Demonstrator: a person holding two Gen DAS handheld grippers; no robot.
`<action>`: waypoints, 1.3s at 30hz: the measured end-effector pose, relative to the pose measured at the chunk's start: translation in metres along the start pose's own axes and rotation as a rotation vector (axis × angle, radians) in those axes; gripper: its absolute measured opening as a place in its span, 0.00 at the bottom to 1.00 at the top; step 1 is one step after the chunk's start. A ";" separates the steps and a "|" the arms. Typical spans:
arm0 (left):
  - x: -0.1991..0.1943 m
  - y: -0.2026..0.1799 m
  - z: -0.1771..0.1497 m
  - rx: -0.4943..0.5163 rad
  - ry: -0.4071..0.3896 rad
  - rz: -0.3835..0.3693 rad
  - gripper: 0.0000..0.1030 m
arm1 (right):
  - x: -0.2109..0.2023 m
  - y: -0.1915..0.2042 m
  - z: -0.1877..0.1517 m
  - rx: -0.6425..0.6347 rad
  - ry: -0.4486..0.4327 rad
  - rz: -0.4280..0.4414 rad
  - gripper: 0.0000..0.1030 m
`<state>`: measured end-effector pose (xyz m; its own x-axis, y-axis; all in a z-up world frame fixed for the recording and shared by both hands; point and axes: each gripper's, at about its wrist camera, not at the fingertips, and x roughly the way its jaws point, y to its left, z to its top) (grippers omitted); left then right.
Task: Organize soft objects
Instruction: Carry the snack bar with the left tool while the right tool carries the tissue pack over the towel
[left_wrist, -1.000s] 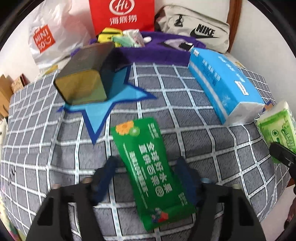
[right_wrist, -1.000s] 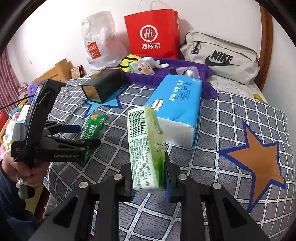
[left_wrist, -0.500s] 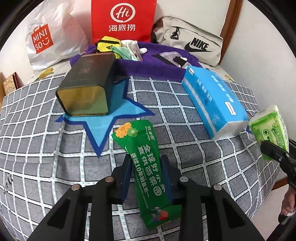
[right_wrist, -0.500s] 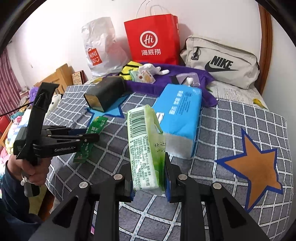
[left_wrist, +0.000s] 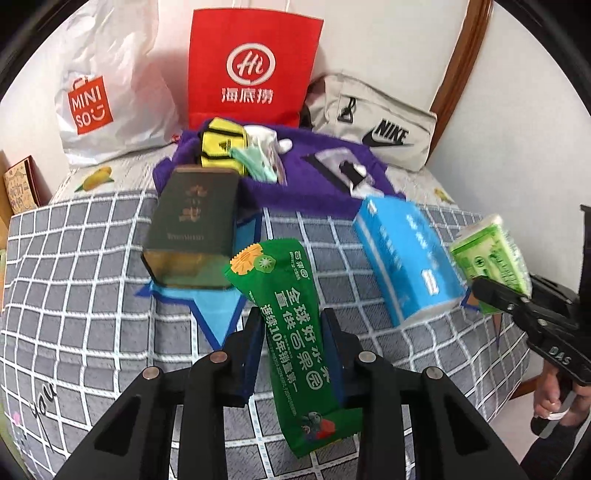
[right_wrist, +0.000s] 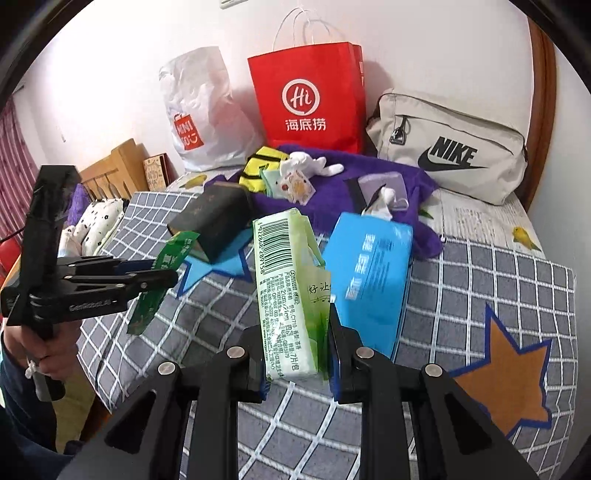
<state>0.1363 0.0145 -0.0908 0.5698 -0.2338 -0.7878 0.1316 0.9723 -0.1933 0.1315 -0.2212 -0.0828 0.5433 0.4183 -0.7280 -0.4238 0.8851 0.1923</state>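
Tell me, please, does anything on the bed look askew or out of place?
The dark tin box lies tipped on its side across the blue star, a hard thing among soft ones. The blue tissue pack lies slantwise nearby.

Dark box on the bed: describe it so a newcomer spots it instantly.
On the grey checked bedspread, look in front of the red paper bag and the purple blanket. The dark box lies on a light blue star patch: the only hard-edged, near-black block, with gold lettering, unlike the bright soft packs nearby.

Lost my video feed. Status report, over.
Left gripper shut on green snack pouch, lifted. Right gripper shut on pale green tissue pack. Blue tissue pack lies just ahead.
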 end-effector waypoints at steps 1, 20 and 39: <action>-0.001 0.000 0.004 0.003 -0.005 -0.002 0.29 | 0.001 -0.001 0.004 0.004 -0.001 -0.001 0.23; 0.028 0.017 0.091 0.005 -0.029 -0.002 0.29 | 0.047 -0.032 0.073 0.064 0.028 -0.017 0.23; 0.081 0.040 0.157 -0.025 -0.018 0.023 0.29 | 0.139 -0.053 0.135 0.052 0.094 0.063 0.23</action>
<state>0.3149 0.0356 -0.0704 0.5872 -0.2109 -0.7815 0.0983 0.9769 -0.1898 0.3276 -0.1823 -0.1056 0.4450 0.4546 -0.7716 -0.4156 0.8680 0.2717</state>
